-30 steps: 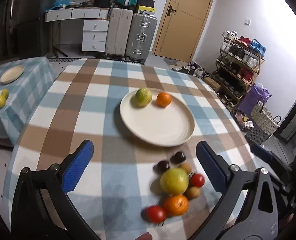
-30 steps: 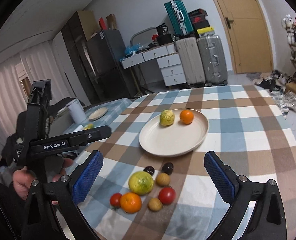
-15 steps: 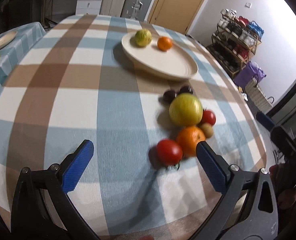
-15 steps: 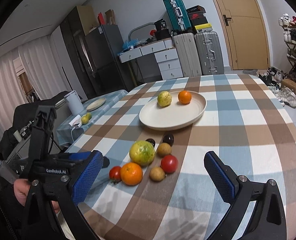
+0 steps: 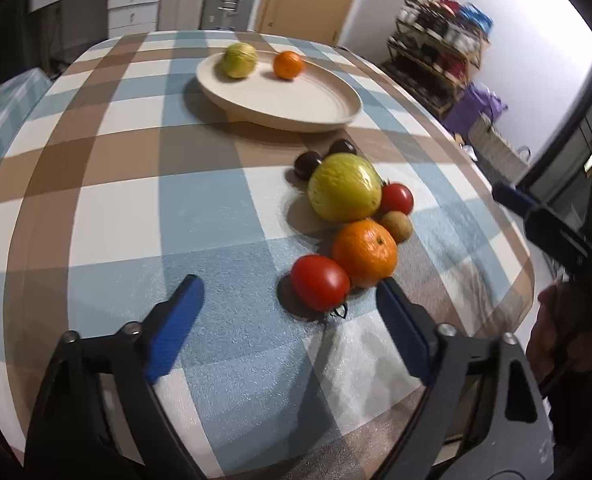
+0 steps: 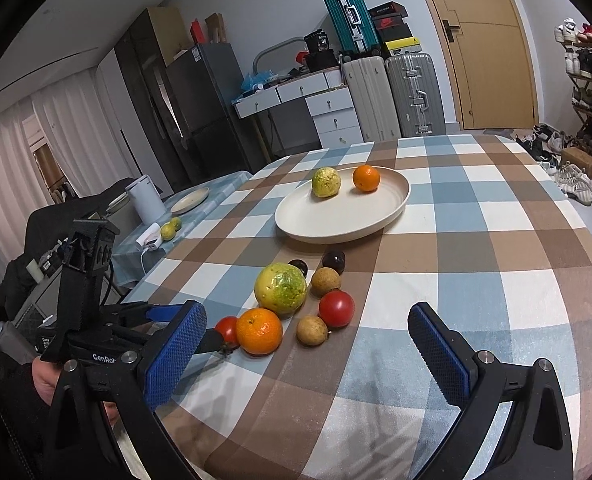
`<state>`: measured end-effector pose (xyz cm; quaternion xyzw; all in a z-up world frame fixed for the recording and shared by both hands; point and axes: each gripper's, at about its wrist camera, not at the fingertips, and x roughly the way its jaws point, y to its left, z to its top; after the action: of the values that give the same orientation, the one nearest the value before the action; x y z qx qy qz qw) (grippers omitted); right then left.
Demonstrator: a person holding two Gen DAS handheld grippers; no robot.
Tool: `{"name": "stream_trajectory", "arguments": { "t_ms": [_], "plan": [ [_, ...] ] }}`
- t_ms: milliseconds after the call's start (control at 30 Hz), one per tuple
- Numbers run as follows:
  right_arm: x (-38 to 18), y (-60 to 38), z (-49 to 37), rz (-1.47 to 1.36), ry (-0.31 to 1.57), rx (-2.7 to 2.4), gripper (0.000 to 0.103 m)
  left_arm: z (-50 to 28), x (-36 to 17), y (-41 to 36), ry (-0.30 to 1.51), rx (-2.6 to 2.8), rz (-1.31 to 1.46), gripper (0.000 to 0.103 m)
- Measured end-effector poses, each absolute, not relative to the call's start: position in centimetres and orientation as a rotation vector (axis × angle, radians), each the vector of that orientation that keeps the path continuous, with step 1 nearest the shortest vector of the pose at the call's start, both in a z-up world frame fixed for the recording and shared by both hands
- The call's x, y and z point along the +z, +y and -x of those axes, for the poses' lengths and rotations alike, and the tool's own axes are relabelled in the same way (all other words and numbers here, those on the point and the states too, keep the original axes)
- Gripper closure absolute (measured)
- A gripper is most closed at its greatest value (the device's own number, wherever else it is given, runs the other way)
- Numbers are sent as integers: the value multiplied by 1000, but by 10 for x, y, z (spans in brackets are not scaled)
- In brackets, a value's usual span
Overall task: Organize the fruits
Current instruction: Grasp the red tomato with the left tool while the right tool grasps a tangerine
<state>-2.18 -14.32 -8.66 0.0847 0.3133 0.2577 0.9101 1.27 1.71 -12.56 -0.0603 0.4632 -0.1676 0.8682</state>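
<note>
Left wrist view: left gripper [image 5: 285,294], jaws wide, holding nothing, sits low over the bench [image 5: 135,184]. Tomato [image 5: 320,282] lies between the fingertips, touching the orange [image 5: 364,253]; bare cloth extends left.

Right wrist view: right gripper [image 6: 308,328], jaws wide and unloaded, faces the fruit cluster; plate [image 6: 336,224] lies beyond it, open bench to the right.

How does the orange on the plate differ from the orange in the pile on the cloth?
The orange on the plate sits on the cream plate beside a yellow-green fruit, touching nothing. The orange in the pile lies on the checked cloth, crowded against a tomato and the big green-yellow fruit. The pile orange is right by the open left gripper; the plate one is far off. Both are round and bright orange.
</note>
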Motion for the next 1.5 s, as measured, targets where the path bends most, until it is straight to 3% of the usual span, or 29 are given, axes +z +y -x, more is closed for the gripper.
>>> {"name": "stream_trajectory", "arguments": {
  "t_ms": [267,367,1500],
  "plan": [
    [-88,-143,19,-179,652,534,0,-14,-128,10,968,-399,69,58],
    [-90,-144,17,-185,657,535,0,-13,-126,3,964,-431,33,74],
    [-114,-98,17,-152,812,598,0,16,-102,84,868,-344,224,75]
  ]
}}
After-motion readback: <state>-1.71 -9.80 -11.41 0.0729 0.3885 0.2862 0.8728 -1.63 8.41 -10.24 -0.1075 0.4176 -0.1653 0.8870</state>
